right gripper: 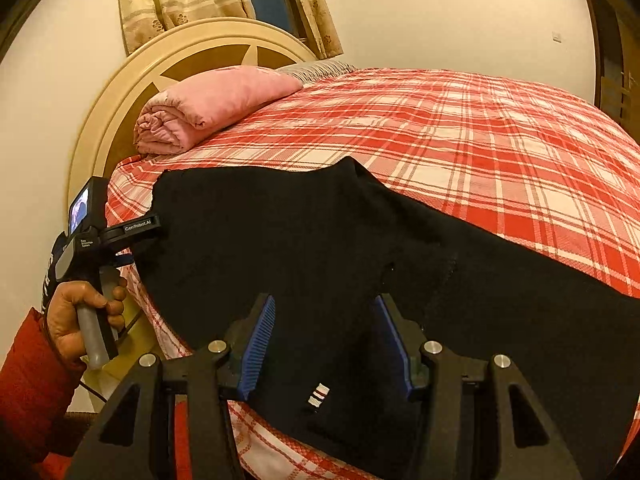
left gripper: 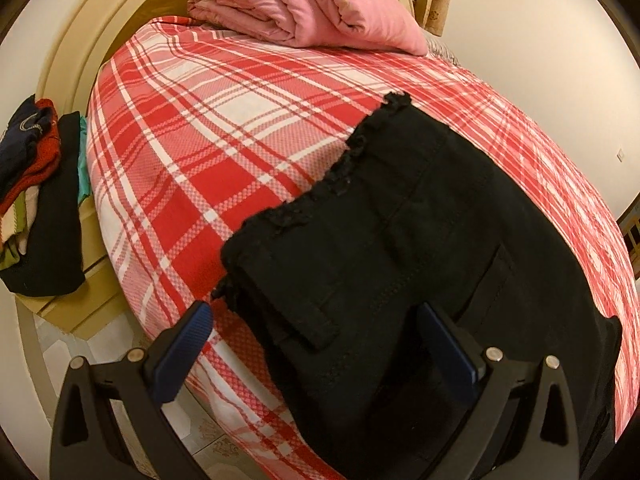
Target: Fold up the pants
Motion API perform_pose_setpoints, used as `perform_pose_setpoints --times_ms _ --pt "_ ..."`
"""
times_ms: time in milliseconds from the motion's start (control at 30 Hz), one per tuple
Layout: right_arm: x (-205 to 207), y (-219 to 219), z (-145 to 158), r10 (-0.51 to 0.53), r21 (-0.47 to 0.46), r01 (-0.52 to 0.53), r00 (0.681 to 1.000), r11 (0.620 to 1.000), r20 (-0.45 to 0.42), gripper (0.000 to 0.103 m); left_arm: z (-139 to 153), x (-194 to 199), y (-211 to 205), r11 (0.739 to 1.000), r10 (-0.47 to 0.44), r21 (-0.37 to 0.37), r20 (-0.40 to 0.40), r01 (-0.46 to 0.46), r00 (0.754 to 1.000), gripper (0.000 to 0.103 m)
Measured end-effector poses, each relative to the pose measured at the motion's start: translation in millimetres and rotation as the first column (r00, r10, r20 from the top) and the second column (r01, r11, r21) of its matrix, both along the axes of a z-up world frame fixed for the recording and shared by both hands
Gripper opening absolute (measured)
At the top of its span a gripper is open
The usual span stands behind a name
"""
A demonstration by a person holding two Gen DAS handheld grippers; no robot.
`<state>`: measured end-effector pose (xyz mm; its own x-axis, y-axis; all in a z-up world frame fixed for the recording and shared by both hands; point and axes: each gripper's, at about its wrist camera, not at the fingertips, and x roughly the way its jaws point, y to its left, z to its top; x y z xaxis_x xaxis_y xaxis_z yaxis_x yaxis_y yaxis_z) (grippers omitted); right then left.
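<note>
Black denim-like pants [left gripper: 400, 240] lie across the near edge of my plaid bedspread [left gripper: 208, 120], soft but weighty. Left gripper [left gripper: 316, 344] gapes wide, empty, over the frayed hems [left gripper: 352, 160]; right gripper [right gripper: 324, 340] half-open, gripping nothing. I'd pinch the doubled hems

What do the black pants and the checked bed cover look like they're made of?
Black pants: probably heavy cotton twill or denim, matte, with raised stitched seams and frayed leg ends. Checked bed cover: looks like woven cotton, matte, showing a fine dotted weave in the red and white squares. Fibre can't be confirmed.
</note>
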<state>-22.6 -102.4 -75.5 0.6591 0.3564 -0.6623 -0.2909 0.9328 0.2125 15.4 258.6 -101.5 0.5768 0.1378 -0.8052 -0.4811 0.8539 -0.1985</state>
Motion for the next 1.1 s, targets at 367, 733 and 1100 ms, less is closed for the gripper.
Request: perform_pose_setpoints --times_ms 367,733,1100 --pt "-1 -1 0 -0.003 0.0 0.003 1.0 1.0 0.004 0.054 -6 -14 35 0.946 0.056 -0.324 0.127 -0.012 0.99 0.087" --pt "0 0 -1 0.01 0.013 -0.01 1.0 1.0 -0.006 0.054 -11 -44 51 0.908 0.133 -0.418 0.205 -0.036 0.97 0.085" --pt "-2 -3 0 0.006 0.021 -0.005 1.0 1.0 -0.003 0.054 -7 -16 24 0.973 0.043 -0.229 0.143 -0.009 0.989 0.053"
